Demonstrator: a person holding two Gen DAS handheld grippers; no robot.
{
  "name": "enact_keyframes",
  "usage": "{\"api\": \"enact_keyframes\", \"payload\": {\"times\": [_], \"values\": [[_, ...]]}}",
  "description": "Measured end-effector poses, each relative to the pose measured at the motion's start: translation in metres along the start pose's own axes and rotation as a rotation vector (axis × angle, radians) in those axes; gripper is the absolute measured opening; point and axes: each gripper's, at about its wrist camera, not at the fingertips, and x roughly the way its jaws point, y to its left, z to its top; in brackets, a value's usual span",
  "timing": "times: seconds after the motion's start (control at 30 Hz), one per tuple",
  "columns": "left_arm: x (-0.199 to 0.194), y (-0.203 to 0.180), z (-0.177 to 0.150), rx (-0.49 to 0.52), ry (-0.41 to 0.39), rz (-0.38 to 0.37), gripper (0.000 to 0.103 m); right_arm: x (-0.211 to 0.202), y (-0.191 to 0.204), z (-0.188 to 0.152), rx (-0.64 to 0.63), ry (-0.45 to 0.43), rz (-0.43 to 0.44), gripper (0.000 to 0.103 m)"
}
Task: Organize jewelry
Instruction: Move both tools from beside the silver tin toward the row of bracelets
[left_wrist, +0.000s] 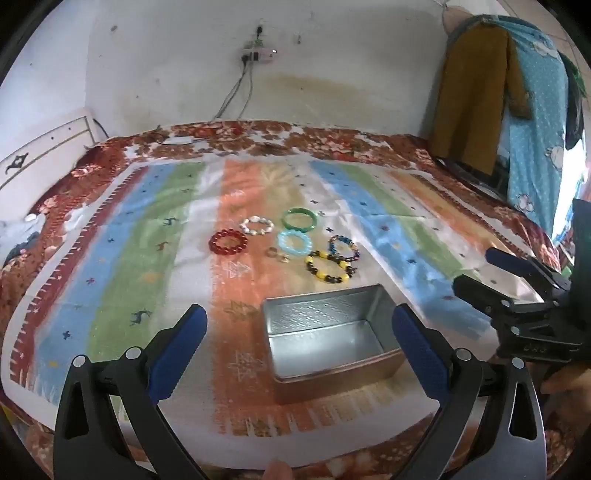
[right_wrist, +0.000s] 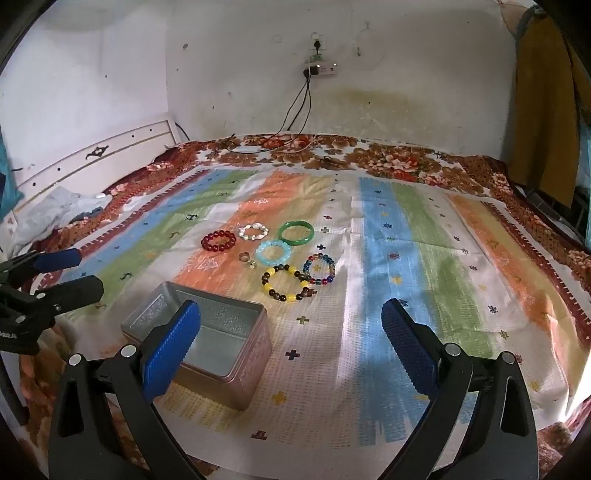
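Left claw (left_wrist: 301, 341), right claw (right_wrist: 291, 341) both spread wide, empty — embossed tin box (left_wrist: 332, 343) unlabelled — no legible writing

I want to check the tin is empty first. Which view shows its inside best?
The left wrist view: the metal tin lies unobstructed, its bare floor visible. In the right wrist view, one finger covers part of the tin.

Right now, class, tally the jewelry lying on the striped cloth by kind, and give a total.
Beaded bracelets: 5: red, white, light blue, yellow-and-dark, multicoloured
Solid bangles: 1: green bangle
Small rings: 2: a pair of small rings, details too small to tell
Total: 8
The metal tin is empty.
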Motion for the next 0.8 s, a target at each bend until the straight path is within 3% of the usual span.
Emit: {"api": "enact_keyframes", "payload": {"times": [0.27, 0.8], "values": [[0.005, -0.002, 0.001, 0.009, 0.019, 0.084, 0.098, 0.004, 0.003, -0.003, -0.019, 0.02, -0.006, 0.099], [0.011, 0.006, 0.003, -0.009, 0.046, 0.12, 0.098, 0.016, 0.01, -0.003, -0.055, 0.058, -0.022, 0.099]]}}
